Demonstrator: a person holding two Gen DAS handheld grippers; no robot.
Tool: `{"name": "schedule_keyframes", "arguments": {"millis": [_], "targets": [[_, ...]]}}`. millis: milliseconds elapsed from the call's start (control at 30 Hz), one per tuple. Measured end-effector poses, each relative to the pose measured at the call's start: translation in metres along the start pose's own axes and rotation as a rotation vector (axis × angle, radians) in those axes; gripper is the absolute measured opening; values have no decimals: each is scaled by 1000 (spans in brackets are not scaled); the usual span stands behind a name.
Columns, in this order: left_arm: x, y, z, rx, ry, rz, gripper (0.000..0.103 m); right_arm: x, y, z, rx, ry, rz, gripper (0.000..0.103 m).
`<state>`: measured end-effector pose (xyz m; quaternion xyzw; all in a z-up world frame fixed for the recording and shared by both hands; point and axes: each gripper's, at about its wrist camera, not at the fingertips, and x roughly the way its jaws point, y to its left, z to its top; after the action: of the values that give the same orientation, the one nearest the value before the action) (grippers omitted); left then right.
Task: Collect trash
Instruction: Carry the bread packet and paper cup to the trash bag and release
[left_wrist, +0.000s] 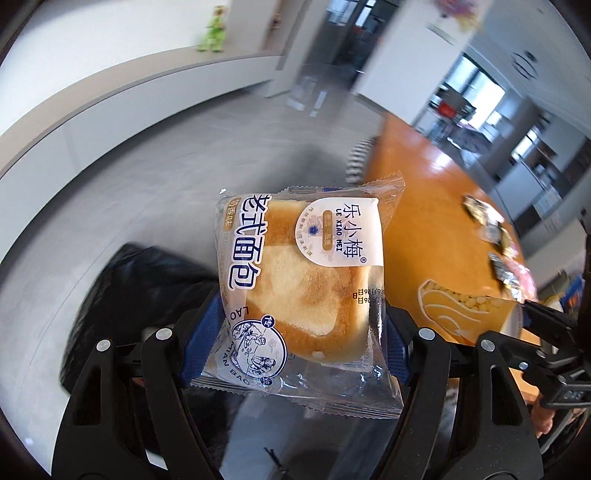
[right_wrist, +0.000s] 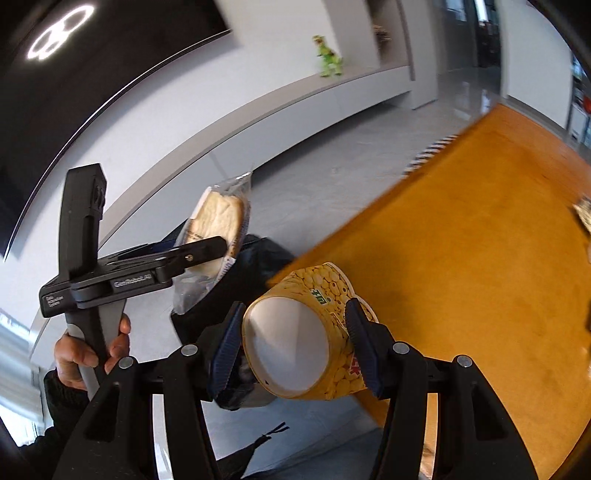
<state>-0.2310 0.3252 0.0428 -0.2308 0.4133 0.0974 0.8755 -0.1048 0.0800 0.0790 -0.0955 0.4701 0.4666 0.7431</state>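
My left gripper (left_wrist: 299, 332) is shut on a sealed bread packet (left_wrist: 303, 273), clear plastic with blue print, held above the grey floor. A black trash bag (left_wrist: 122, 295) lies on the floor below and to the left of it. My right gripper (right_wrist: 293, 343) is shut on a yellow paper cup (right_wrist: 317, 332), which lies sideways with its white bottom facing the camera, at the edge of the orange table (right_wrist: 480, 258). In the right wrist view a hand (right_wrist: 81, 354) holds the left gripper (right_wrist: 207, 254) with the bread packet (right_wrist: 218, 221) over the trash bag (right_wrist: 262, 254).
Several small wrappers (left_wrist: 491, 229) lie on the orange table (left_wrist: 424, 184) to the right. The yellow cup (left_wrist: 461, 310) and the right gripper (left_wrist: 532, 314) show at the right edge. A low white ledge with a green toy (right_wrist: 328, 59) runs along the far wall.
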Motion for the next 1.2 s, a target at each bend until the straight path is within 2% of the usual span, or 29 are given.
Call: {"name": "schedule_keyframes", "arguments": {"millis": [300, 333, 367, 400, 433, 467, 533, 600, 833, 1000, 1200], "targets": [[-33, 98, -41, -185, -23, 147, 73, 63, 87, 7, -133, 87, 125, 57], [-34, 109, -46, -214, -25, 164, 76, 73, 98, 7, -141, 95, 152, 58], [-37, 120, -48, -240, -31, 176, 88, 80, 104, 8, -148, 97, 167, 60], [-40, 128, -51, -274, -48, 188, 97, 88, 111, 8, -160, 99, 169, 71], [-47, 139, -54, -326, -82, 199, 97, 96, 119, 7, -179, 104, 136, 77], [-51, 146, -56, -362, -101, 209, 97, 99, 122, 7, -188, 98, 115, 77], [-58, 160, -59, -435, -130, 220, 97, 102, 126, 5, -206, 102, 123, 77], [-60, 167, -60, -463, -130, 206, 97, 99, 124, 4, -209, 110, 133, 77], [-48, 148, -48, -409, -107, 215, 97, 83, 105, -1, -178, 100, 131, 77], [-36, 130, -41, -379, -77, 185, 97, 78, 86, -1, -130, 92, 133, 77], [-22, 82, -26, -289, -61, 130, 97, 54, 48, -2, -59, 54, 116, 77]]}}
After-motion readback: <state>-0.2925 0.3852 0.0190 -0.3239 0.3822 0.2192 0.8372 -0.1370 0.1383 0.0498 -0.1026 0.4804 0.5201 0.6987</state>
